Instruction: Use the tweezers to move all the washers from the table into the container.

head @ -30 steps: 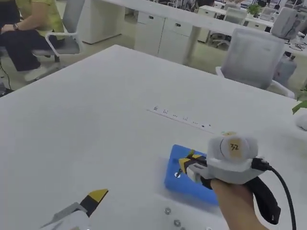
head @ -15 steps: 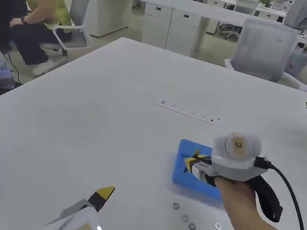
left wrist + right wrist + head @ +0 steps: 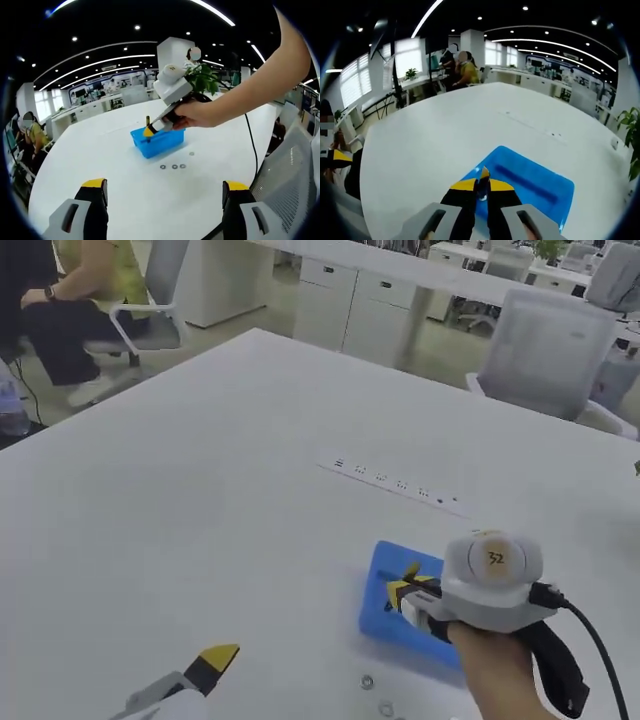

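Right tool (image 3: pixel 483 185) is pinched narrow on the tweezers (image 3: pixel 484 173) and hangs over the near edge of the blue container (image 3: pixel 383 585). Looks like the drop-off spot to me, though I can't tell if a washer's actually in the tips. A few washers (image 3: pixel 174 166) sit on the tabletop (image 3: pixel 250 470) just beside the container. Left tool (image 3: pixel 165 184) is wide, holding nothing, well apart from the container, probably just keeping out of the way.

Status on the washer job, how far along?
Done: can't tell what's already in the blue container. In hand: right gripper holds the tweezers over it; whether they carry anything is unclear. Left: four washers on the table; left gripper open, idle.
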Demonstrator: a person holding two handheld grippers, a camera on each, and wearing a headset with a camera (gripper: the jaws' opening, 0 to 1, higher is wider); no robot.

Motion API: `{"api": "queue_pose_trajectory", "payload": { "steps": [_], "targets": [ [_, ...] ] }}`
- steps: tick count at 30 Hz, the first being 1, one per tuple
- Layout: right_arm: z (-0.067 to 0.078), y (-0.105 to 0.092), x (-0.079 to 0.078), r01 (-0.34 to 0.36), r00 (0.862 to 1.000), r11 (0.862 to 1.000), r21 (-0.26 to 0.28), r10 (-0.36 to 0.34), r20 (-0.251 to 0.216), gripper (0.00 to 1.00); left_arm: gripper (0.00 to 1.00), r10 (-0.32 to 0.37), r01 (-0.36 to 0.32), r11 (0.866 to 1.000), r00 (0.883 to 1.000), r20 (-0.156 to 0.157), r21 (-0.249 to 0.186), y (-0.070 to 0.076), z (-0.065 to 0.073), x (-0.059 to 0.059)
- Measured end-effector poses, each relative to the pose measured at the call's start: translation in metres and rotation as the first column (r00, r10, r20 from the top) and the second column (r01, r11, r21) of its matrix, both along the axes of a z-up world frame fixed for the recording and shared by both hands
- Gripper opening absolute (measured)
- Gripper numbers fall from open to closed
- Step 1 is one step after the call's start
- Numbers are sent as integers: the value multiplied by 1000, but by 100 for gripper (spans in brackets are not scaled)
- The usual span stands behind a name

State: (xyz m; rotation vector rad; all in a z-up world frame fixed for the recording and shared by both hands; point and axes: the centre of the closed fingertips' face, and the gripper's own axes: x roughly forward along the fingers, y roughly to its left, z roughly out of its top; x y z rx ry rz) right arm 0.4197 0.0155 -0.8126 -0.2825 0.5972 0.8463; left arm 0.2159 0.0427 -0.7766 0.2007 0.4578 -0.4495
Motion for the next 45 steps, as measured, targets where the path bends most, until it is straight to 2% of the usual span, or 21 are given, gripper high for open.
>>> {"api": "queue_pose_trajectory", "payload": {
  "steps": [8, 12, 16, 18, 22, 26, 29, 35, 37, 39, 43, 45],
  "targets": [
    [0, 1, -3, -3, 1000, 1000, -18, 3, -23, 4, 97, 3, -3, 1000, 1000, 12, 10, 1, 2, 0],
    [11, 0, 0, -13, 1000, 999, -31, 14, 25, 3, 96, 6, -6, 1000, 1000, 14, 11, 2, 1, 0],
    [29, -5, -1, 2, 999, 1000, 13, -3, 36, 3, 96, 11, -11, 1000, 1000, 17, 13, 4, 2, 1],
    [40, -7, -5, 3, 999, 999, 51, -5, 37, 3, 97, 14, -14, 1000, 1000, 23, 13, 4, 3, 1],
    [59, -11, -18, -8, 998, 996, 93, 3, 57, 3, 97, 17, -17, 1000, 999, 27, 11, 5, 3, 2],
    [66, -13, -35, -27, 998, 993, 113, 20, 59, 3, 97, 18, -19, 1000, 999, 29, 13, 5, 4, 2],
    [63, -14, -51, -53, 997, 993, 104, 47, 63, 3, 97, 28, -29, 999, 999, 34, 14, 7, 4, 3],
    [40, -10, -74, -116, 991, 993, 18, 115, 65, 3, 97, 21, -22, 1000, 999, 25, 11, 6, 3, 3],
    [33, -7, -78, -131, 988, 991, -14, 132, 74, 3, 97, 19, -19, 1000, 999, 26, 14, 5, 3, 3],
    [26, -3, -81, -139, 989, 990, -19, 140, 55, 3, 97, 19, -20, 1000, 999, 26, 19, 6, 2, 3],
    [15, 0, -80, -151, 987, 988, -40, 153, 49, 4, 96, 24, -24, 999, 999, 30, 24, 6, 2, 3],
    [8, 0, -79, -150, 988, 987, -51, 151, 26, 4, 96, 25, -26, 999, 999, 26, 25, 7, 2, 3]
  ]
}}
